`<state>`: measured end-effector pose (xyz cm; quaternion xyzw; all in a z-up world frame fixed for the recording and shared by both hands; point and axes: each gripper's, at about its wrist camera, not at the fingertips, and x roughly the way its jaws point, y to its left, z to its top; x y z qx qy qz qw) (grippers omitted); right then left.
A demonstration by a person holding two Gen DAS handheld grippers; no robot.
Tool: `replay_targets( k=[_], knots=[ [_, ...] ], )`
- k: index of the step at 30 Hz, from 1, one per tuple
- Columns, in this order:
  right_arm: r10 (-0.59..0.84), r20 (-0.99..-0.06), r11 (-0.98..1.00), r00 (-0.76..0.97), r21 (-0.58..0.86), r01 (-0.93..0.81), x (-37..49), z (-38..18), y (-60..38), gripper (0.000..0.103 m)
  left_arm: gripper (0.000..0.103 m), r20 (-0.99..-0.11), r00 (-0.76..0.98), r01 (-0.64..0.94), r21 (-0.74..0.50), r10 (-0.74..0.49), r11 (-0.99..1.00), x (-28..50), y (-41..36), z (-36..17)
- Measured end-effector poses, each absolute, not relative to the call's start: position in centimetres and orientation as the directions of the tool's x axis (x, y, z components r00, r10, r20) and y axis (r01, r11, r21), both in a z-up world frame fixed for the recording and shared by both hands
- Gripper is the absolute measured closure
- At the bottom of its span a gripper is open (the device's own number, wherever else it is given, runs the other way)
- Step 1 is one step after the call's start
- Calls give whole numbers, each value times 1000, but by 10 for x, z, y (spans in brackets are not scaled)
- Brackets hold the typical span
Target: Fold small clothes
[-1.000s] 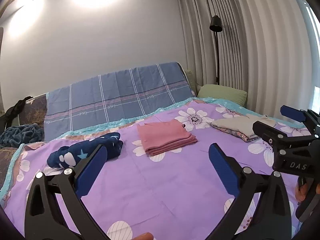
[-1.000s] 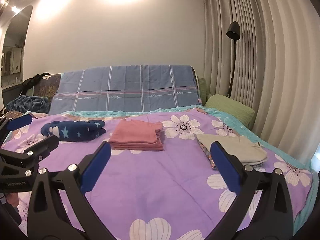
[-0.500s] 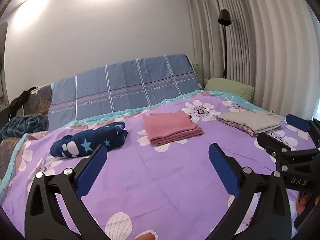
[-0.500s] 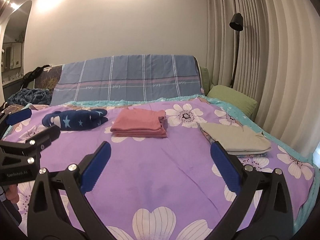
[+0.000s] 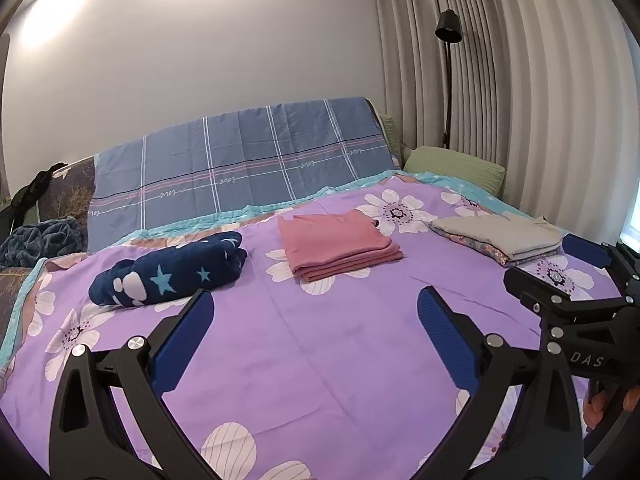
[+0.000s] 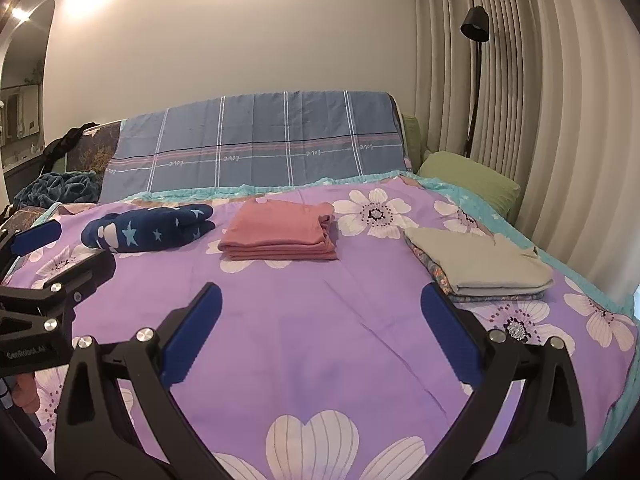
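pink clothes [image 5: 338,246] folded, stacked | gray pile [image 6: 480,266] folded | navy bundle [image 5: 168,274] rolled

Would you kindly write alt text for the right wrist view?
The open right gripper hovers over a purple floral bedspread with three folded piles: navy star garment, pink stack, grey stack. The left gripper shows at the left edge.

A bed [image 5: 320,360] under purple floral sheet carries navy starred bundle [image 5: 168,268] left, folded pink pile [image 5: 336,246] centre, grey pile [image 5: 500,236] right, perhaps atop patterned cloth.
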<state>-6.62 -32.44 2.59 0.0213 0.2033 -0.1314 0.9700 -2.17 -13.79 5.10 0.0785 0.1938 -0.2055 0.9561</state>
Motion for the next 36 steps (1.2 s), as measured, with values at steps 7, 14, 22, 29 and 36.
replay_targets(
  k=[7,14,22,29,36],
  knots=[
    [-242,-409,965,880,-8,262,-63,23,-325,2,1,-411,838,419,66,-358,905,-20,-135,50],
    [-243,-414,966,877,-17,259,-63,21,-322,2,1,-421,840,406,67,-344,911,-18,-134,47],
    [-243,-420,966,874,-23,257,-60,20,-322,2,1,-439,836,396,67,-329,916,-16,-132,43],
    [-240,-426,967,872,-26,253,-58,19,-321,2,1,-452,832,392,65,-323,918,-15,-132,41],
    [-241,-425,967,873,-32,251,-58,19,-319,2,1,-456,831,389,66,-319,919,-15,-133,40]
  ],
)
